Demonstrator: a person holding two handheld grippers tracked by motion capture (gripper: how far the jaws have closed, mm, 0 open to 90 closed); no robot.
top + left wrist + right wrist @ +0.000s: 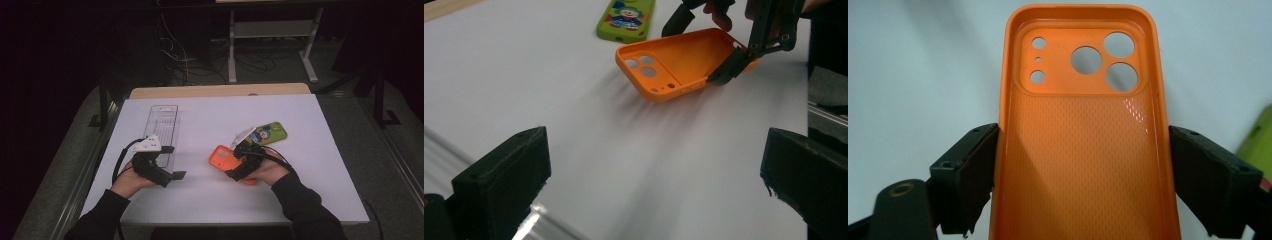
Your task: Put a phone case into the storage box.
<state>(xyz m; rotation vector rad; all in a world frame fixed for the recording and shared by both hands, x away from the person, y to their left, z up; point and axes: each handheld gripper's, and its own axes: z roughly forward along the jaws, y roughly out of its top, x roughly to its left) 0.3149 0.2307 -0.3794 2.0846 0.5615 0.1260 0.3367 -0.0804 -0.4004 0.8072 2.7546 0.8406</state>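
An orange phone case [222,157] with its hollow side up is held tilted just above the white table, camera holes toward the left. My right gripper [234,161] is shut on it, one jaw pressing each long side [1083,180]. In the left gripper view the orange case [674,60] hangs off the sheet between those jaws. A green phone case [270,133] with a cartoon print lies flat just behind it. My left gripper [175,161] stands open beside a clear plastic tray [162,125], with nothing between its jaws [654,190].
The white sheet [210,197] covers the table, with a wooden strip [220,91] along its far edge. The clear tray lies lengthwise at the left. Desk legs and cables stand on the dark floor beyond the table.
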